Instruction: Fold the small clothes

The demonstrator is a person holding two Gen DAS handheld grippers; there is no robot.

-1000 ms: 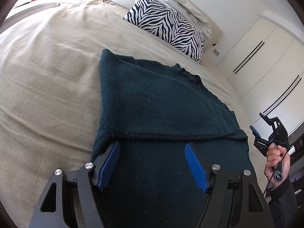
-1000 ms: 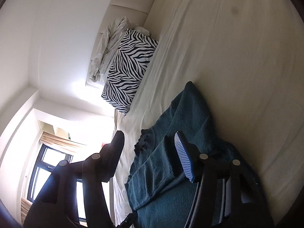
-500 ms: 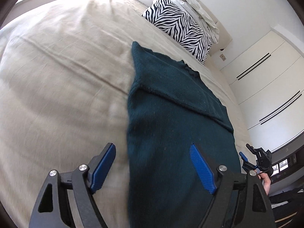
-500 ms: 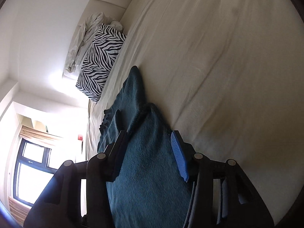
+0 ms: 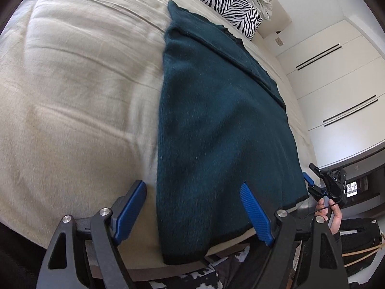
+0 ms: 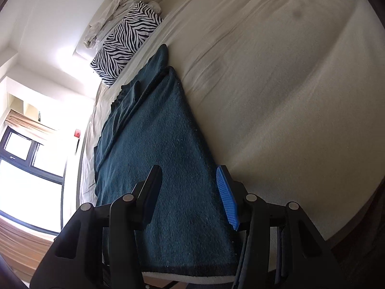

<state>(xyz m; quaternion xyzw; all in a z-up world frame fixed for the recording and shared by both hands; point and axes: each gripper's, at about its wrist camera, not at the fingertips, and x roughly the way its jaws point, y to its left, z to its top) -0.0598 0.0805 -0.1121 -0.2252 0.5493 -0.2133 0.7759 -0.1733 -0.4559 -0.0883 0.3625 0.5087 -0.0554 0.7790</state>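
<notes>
Sweater [image 5: 216, 130], dark teal knit, lies flat on the bed [image 5: 72, 96], stretching forward from both grippers, with its hem at the near bed edge below them and one part already folded over at the far end. The left gripper [image 5: 192, 212] hovers over the near hem corner with jaws wide apart; one pad sits over bare sheet, the other over the knit, neither pressing. The right gripper [image 6: 190, 197] hangs above the opposite hem corner, jaws parted and holding nothing.

Risk 1: a shallow pinch catches only the top layer, so the layers separate on lifting. Risk 2: the left jaws straddle the sweater's edge and may grab the sheet with it, dragging the bedding. Risk 3: uneven lift between hands skews the fold line. Risk 4: the hem overhangs the bed edge and could slide off. The zebra pillow [image 5: 223, 2] lies well beyond, clear of the work.
</notes>
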